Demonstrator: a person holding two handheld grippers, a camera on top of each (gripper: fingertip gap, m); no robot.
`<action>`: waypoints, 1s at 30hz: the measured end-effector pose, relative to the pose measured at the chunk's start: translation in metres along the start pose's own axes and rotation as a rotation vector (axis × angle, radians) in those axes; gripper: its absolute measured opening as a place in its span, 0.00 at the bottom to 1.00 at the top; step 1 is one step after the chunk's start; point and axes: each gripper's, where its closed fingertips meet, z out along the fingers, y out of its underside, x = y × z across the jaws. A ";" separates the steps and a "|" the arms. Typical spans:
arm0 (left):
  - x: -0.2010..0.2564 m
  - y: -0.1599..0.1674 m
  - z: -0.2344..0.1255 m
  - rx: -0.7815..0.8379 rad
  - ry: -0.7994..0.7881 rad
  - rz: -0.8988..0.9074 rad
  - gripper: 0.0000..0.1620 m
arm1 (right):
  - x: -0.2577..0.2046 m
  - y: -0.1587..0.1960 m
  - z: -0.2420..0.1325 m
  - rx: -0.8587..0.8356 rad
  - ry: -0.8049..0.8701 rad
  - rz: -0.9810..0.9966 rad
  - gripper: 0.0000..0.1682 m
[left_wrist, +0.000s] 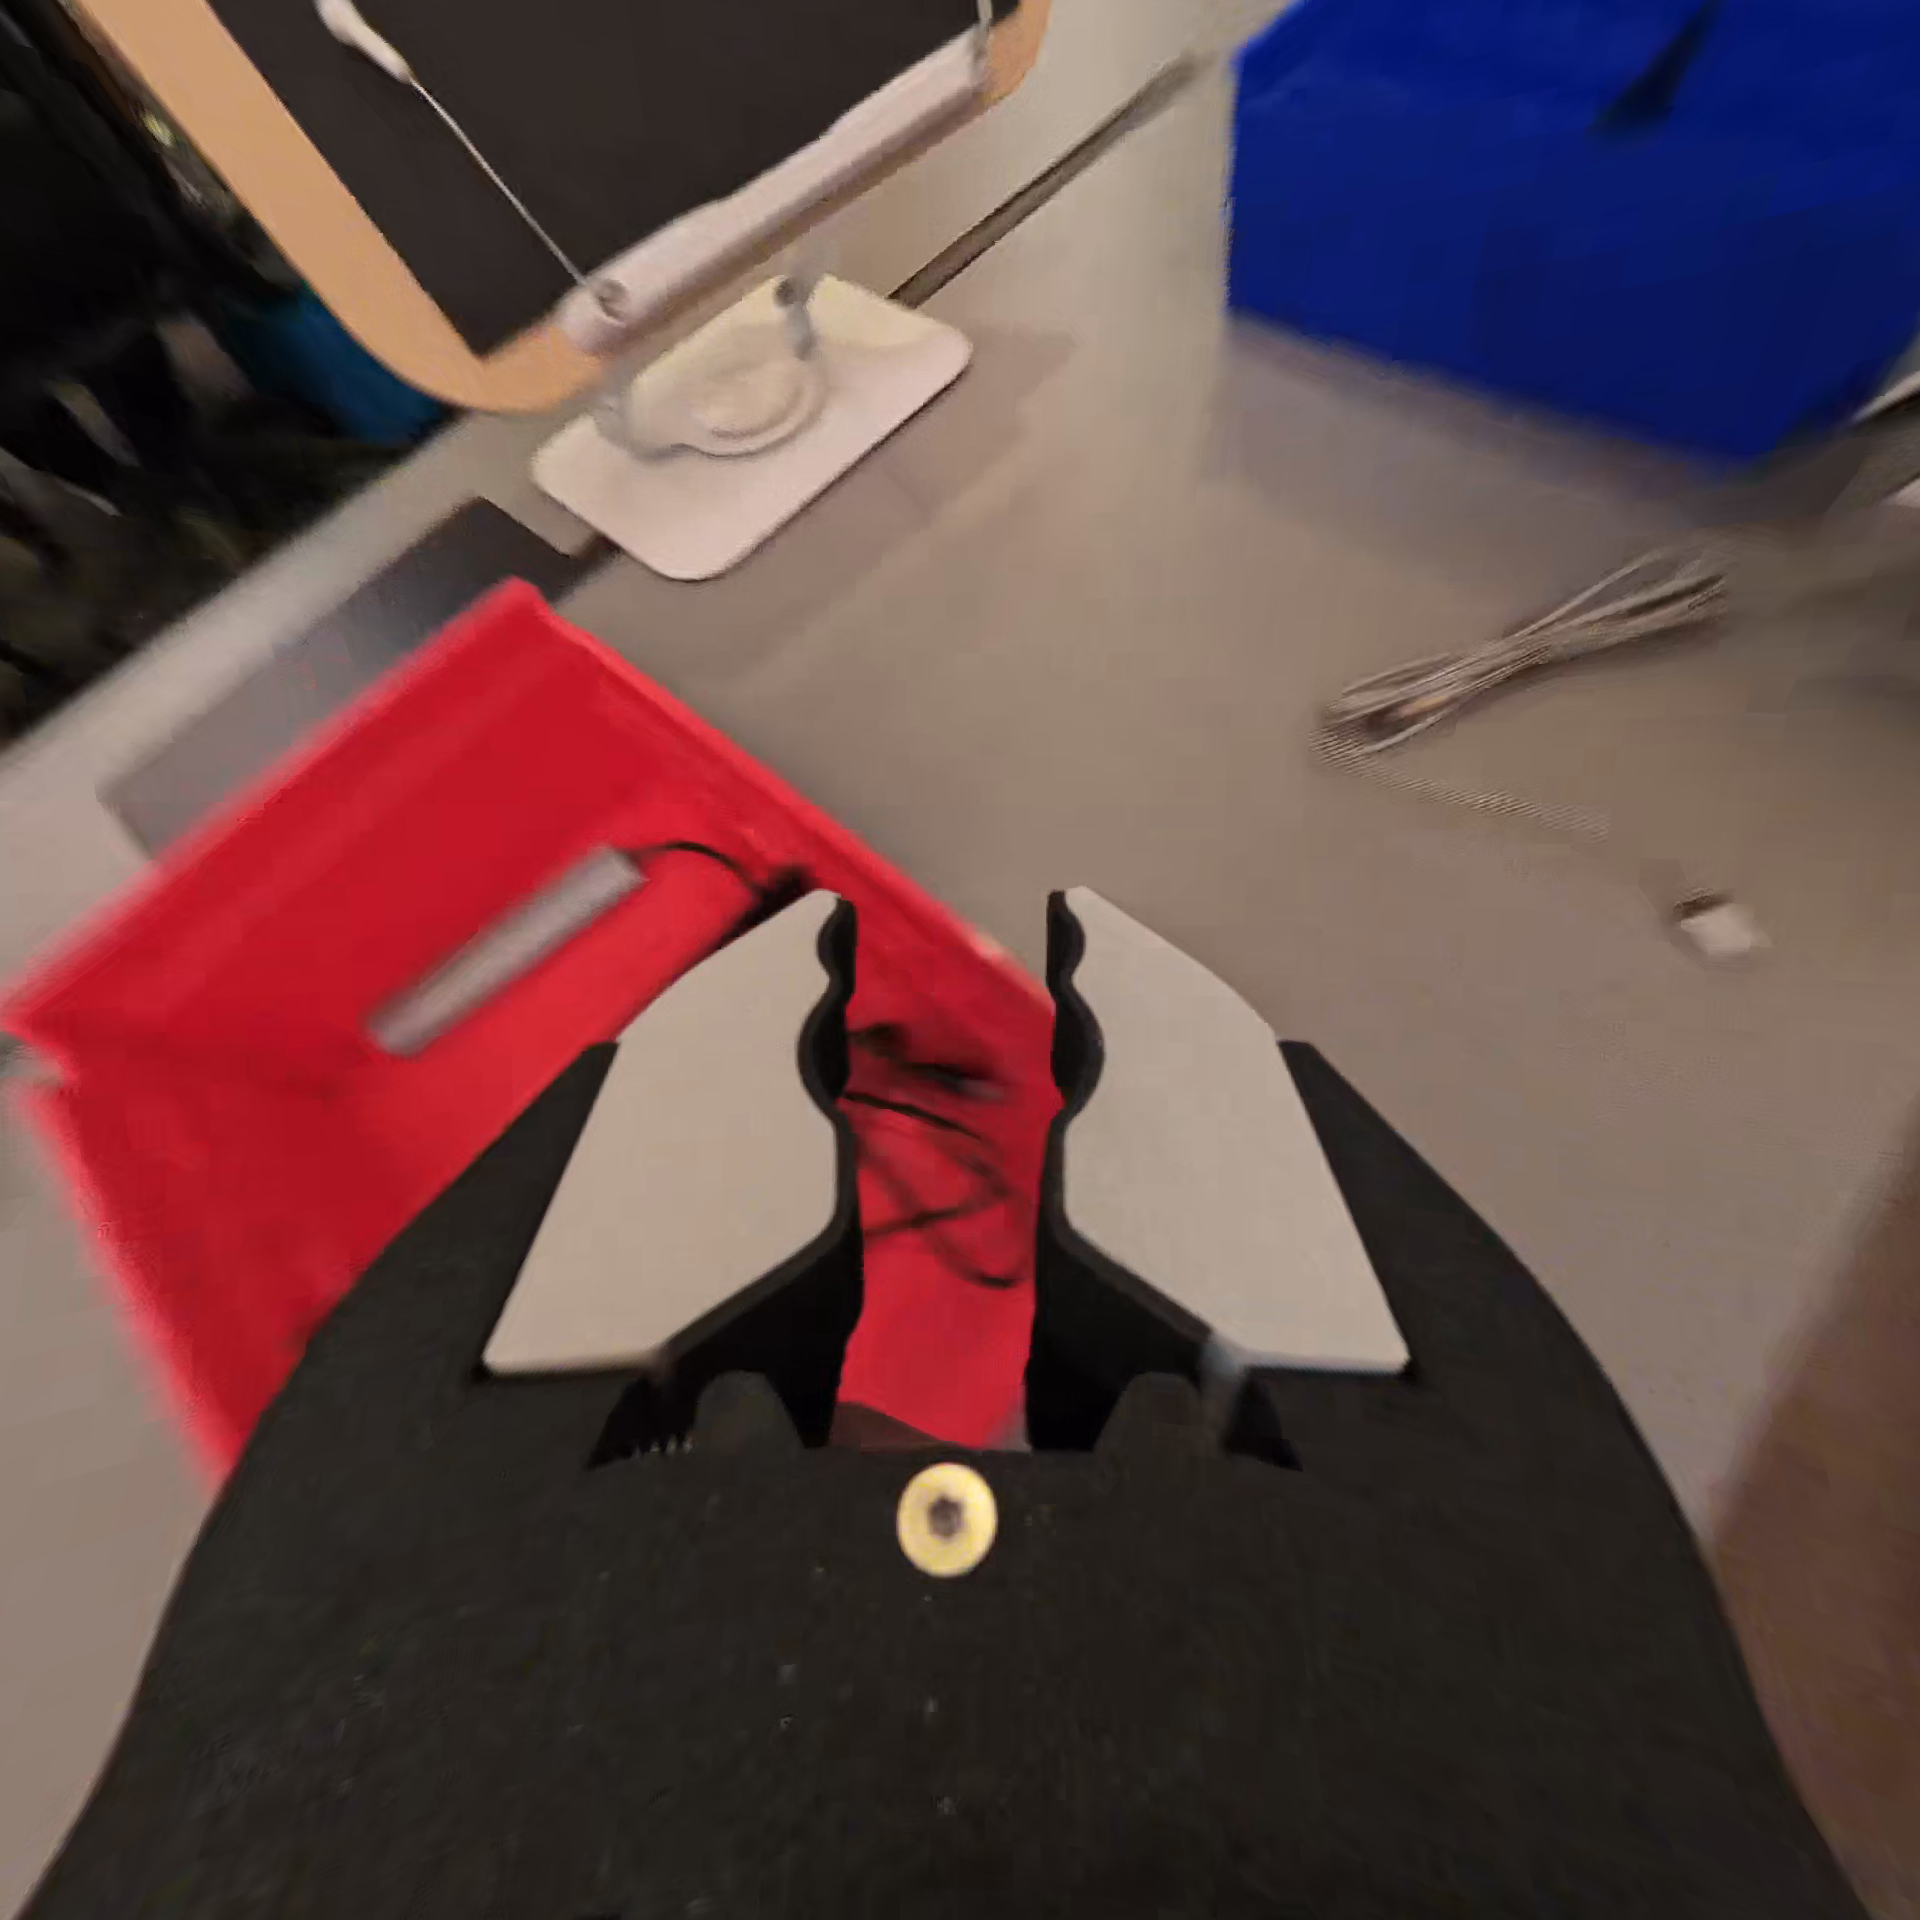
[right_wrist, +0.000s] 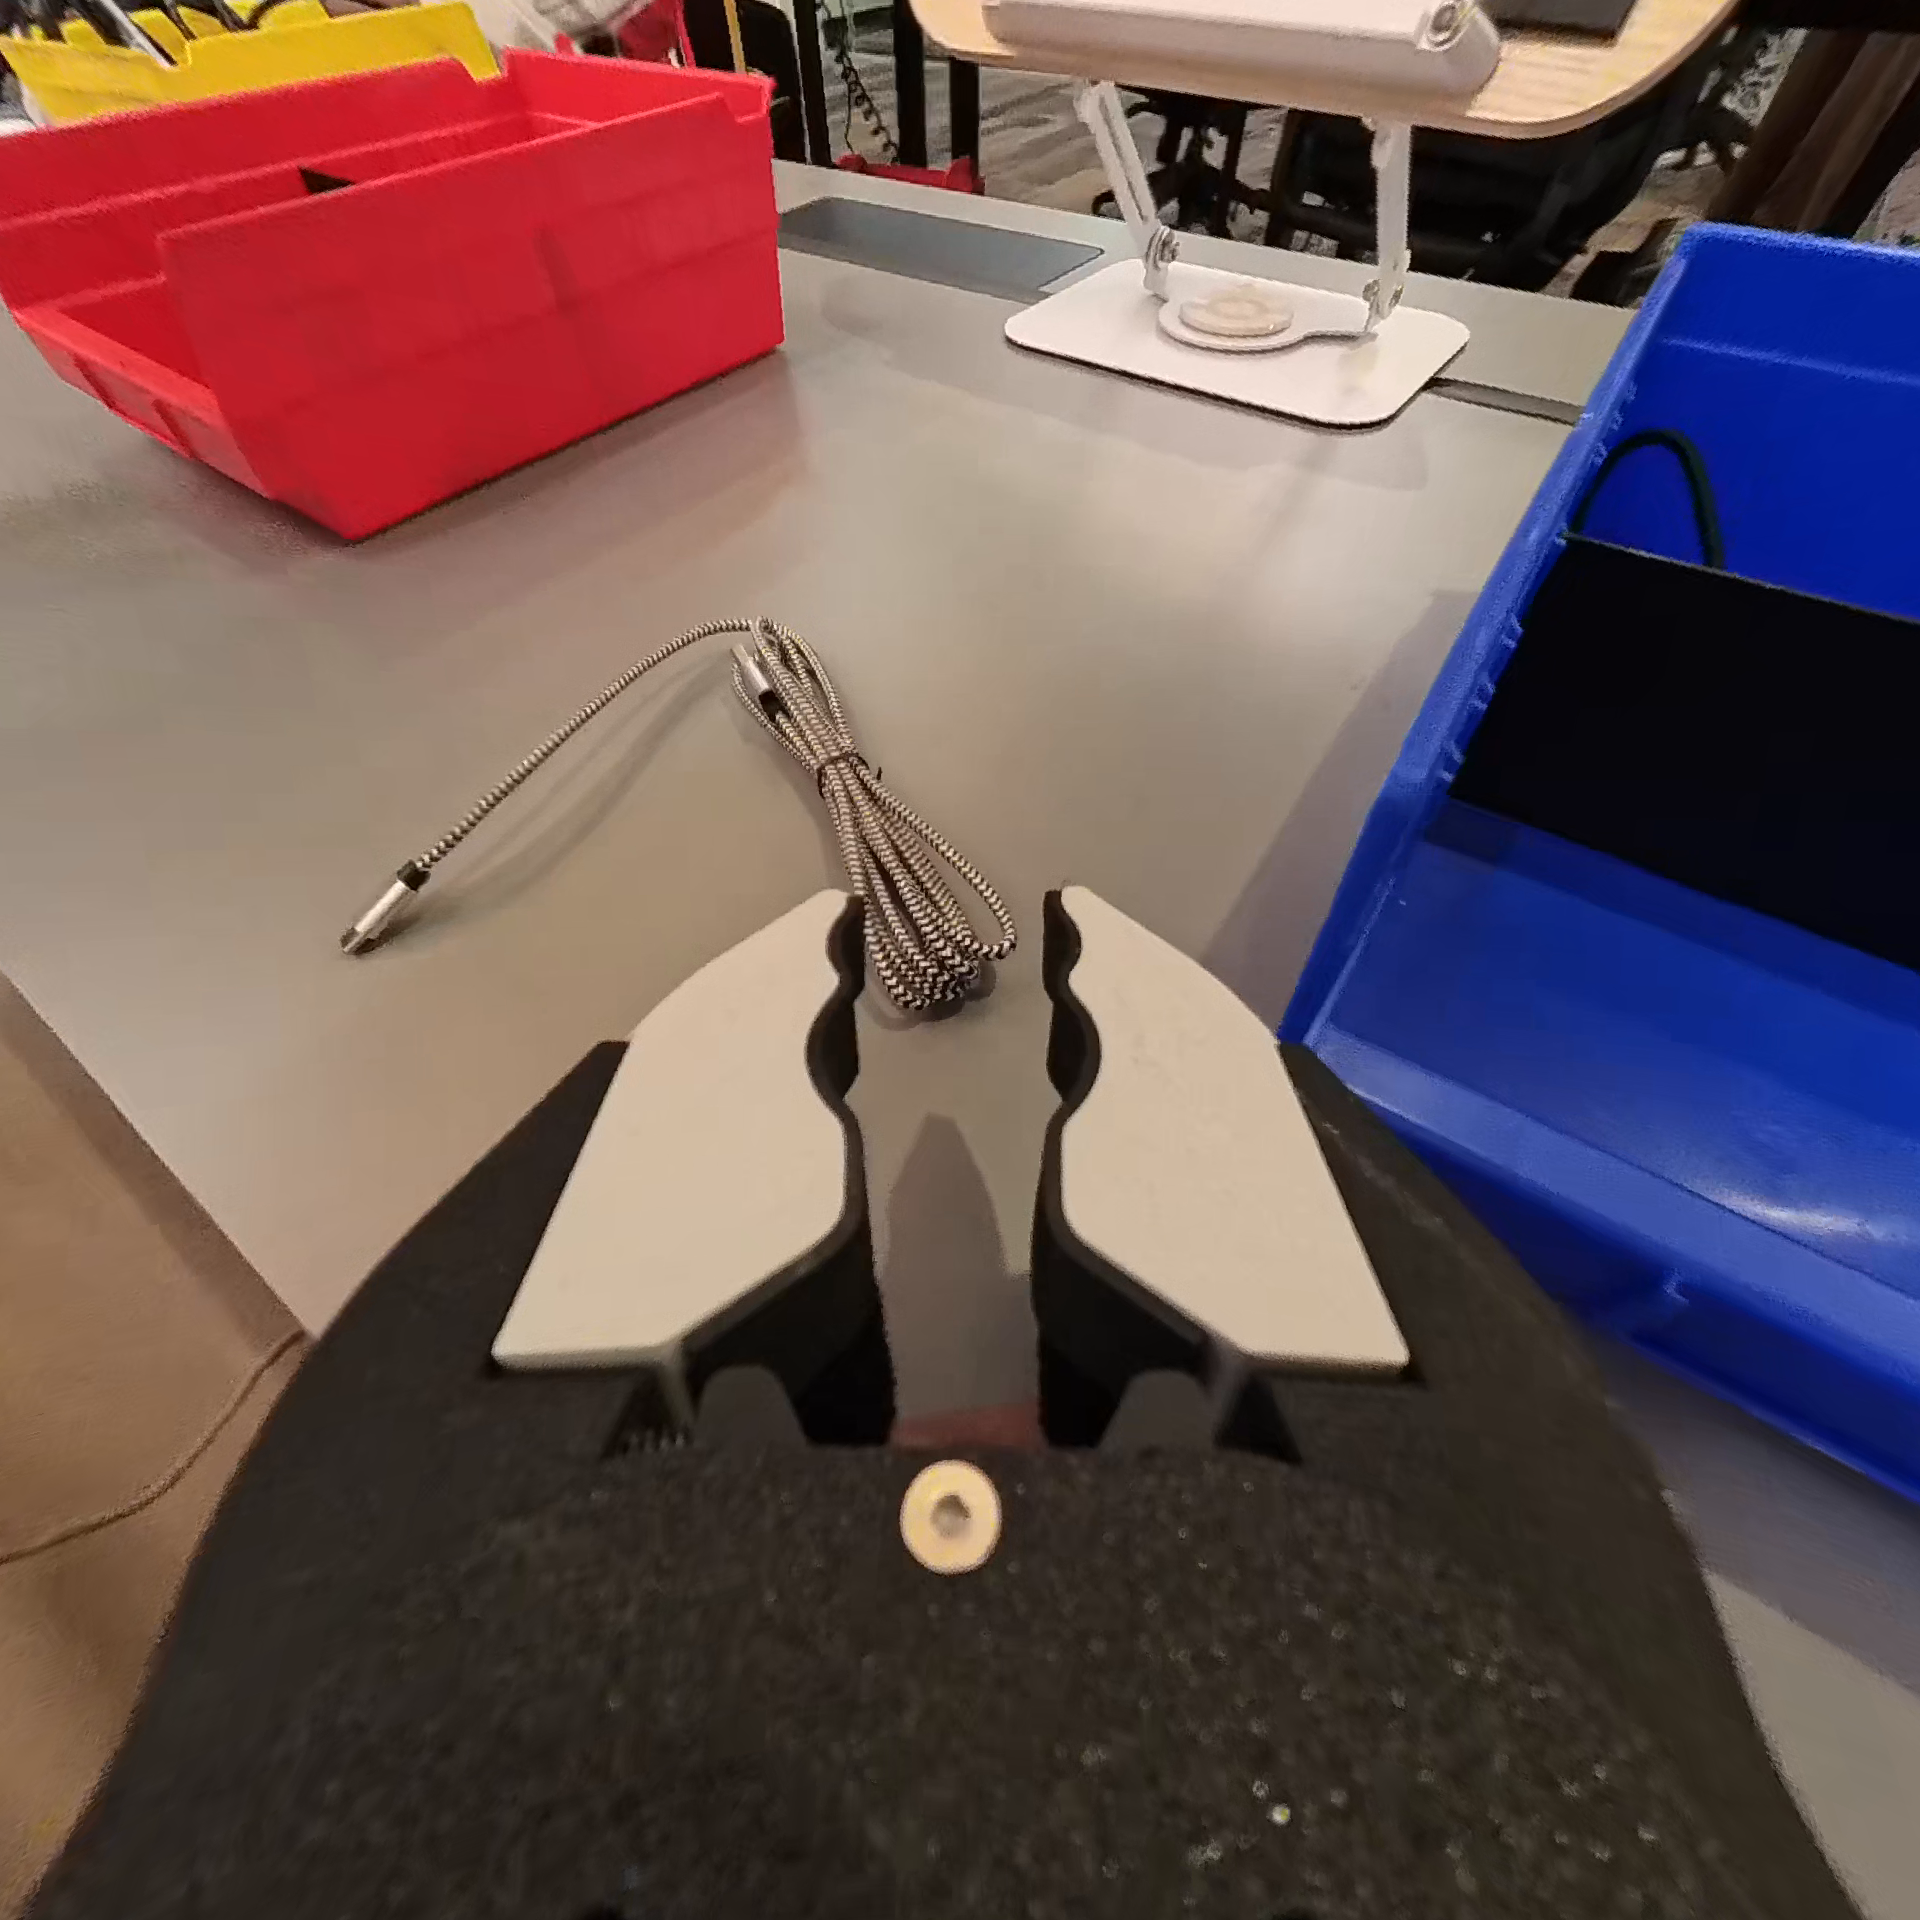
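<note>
While my left gripper (left_wrist: 948, 914) hangs over the red bin (left_wrist: 312, 987), its jaws are apart and hold nothing. Thin black wires (left_wrist: 935, 1164) lie in that bin, with a grey bar (left_wrist: 509, 945). My right gripper (right_wrist: 951, 914) is low over the grey bench (right_wrist: 1039, 582), jaws apart, just near the bundled striped cable (right_wrist: 883, 831). At right sits a blue bin (right_wrist: 1662, 987). Far back stands a white stand (right_wrist: 1236, 332).

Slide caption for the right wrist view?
Open right tool hovering at bundled braided cable on grey table, beside blue bin.
</note>
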 end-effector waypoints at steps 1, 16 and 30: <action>-0.020 -0.002 0.011 -0.043 0.015 0.081 0.21 | 0.001 0.000 0.000 0.003 -0.007 0.015 0.19; -0.129 0.071 0.172 -0.500 0.308 0.472 0.21 | 0.012 -0.006 -0.009 0.068 -0.009 0.063 0.19; -0.135 0.101 0.171 -0.621 0.227 0.608 0.14 | 0.011 -0.005 -0.009 0.066 -0.057 0.125 0.19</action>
